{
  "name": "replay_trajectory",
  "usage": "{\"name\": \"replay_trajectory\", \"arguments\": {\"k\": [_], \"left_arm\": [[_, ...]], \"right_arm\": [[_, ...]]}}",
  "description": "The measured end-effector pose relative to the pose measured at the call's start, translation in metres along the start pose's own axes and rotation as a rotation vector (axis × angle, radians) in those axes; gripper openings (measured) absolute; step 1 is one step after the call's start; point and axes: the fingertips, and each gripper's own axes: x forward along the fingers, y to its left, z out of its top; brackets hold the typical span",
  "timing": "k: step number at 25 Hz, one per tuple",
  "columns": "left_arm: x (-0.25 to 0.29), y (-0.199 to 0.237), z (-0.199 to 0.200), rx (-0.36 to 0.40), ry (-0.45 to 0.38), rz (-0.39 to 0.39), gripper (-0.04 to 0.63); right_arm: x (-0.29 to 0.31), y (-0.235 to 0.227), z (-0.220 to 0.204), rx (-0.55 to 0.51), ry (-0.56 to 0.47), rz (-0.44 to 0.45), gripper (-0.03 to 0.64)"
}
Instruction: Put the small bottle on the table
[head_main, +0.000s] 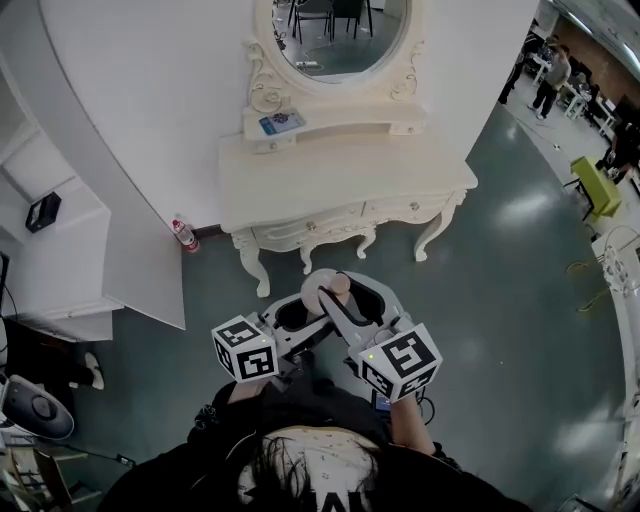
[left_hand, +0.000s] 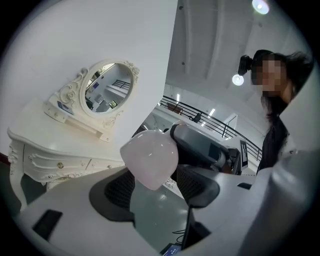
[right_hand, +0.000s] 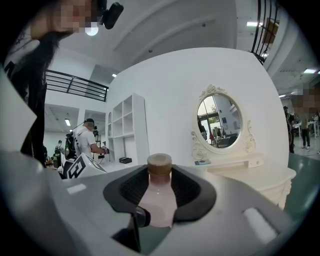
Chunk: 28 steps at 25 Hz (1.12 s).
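A small pale pink bottle (head_main: 324, 296) with a brown cap stands upright between the black pads of my right gripper (head_main: 346, 302), which is shut on it. In the right gripper view the bottle (right_hand: 159, 202) fills the gap between the pads, cap on top. My left gripper (head_main: 300, 313) is close at the left, its jaws wide apart. In the left gripper view the bottle's rounded end (left_hand: 149, 160) hangs just over the left gripper (left_hand: 155, 189), apart from its pads. The white dressing table (head_main: 300, 190) stands ahead of both grippers.
An oval mirror (head_main: 335, 35) tops the table, with a card (head_main: 282, 123) on its small shelf. A bottle (head_main: 184, 235) stands on the floor by the wall. White shelving (head_main: 60, 250) is at the left. A green chair (head_main: 592, 185) and people are at the far right.
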Motion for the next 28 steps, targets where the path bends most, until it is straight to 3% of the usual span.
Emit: {"name": "replay_trajectory", "arguments": {"k": [17, 28], "left_arm": [[0.064, 0.028, 0.011, -0.015, 0.078, -0.037, 0.244], [0.130, 0.102, 0.057, -0.030, 0.124, -0.088, 0.244]], "right_arm": [[0.008, -0.074, 0.001, 0.041, -0.004, -0.069, 0.149], [0.070, -0.165, 0.010, 0.054, 0.020, -0.141, 0.149]]}}
